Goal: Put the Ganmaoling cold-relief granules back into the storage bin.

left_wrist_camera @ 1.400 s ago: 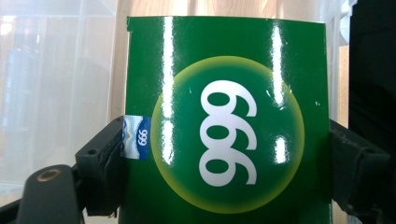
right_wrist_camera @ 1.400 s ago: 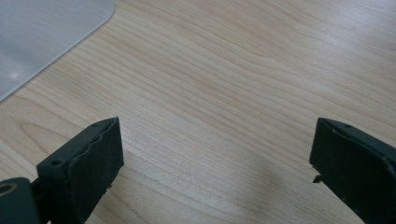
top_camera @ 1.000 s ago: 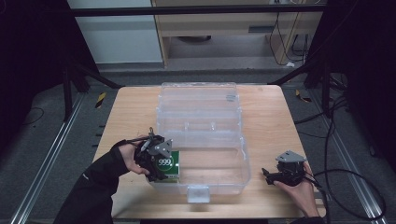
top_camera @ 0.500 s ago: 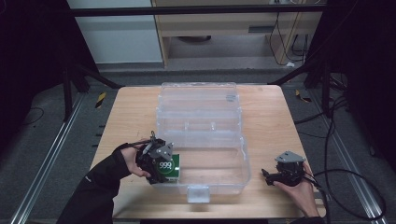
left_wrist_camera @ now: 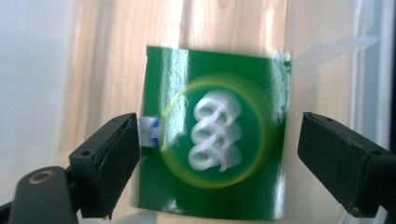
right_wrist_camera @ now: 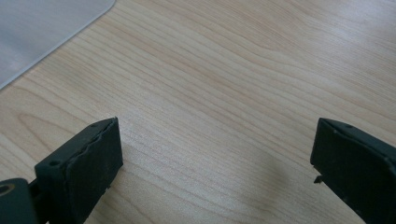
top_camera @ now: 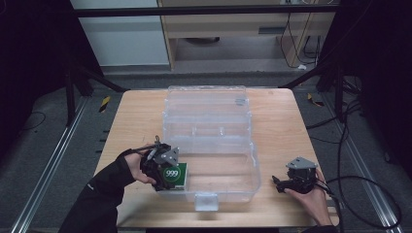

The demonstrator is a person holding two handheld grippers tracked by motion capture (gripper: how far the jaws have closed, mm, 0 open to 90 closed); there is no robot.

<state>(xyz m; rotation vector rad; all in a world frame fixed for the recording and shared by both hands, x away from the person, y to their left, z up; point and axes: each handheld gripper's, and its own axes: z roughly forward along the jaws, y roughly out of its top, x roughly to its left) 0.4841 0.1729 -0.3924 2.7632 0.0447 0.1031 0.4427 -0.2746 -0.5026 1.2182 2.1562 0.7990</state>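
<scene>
The left gripper (left_wrist_camera: 219, 154) has its fingers wide open around the small green "999" cardboard box (left_wrist_camera: 212, 133), probably to grip it; the right gripper (right_wrist_camera: 215, 172), fingers also open and empty, rests on the light wooden desk (right_wrist_camera: 243, 74).

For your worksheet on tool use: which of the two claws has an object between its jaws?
The left claw: a green box sits between its open jaws; the right claw brackets bare table.

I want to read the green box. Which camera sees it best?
The left gripper view: the green box sits big between the open fingers, though its white swirl is blurry. The high view shows it small, reading 999, beside the clear case.
</scene>
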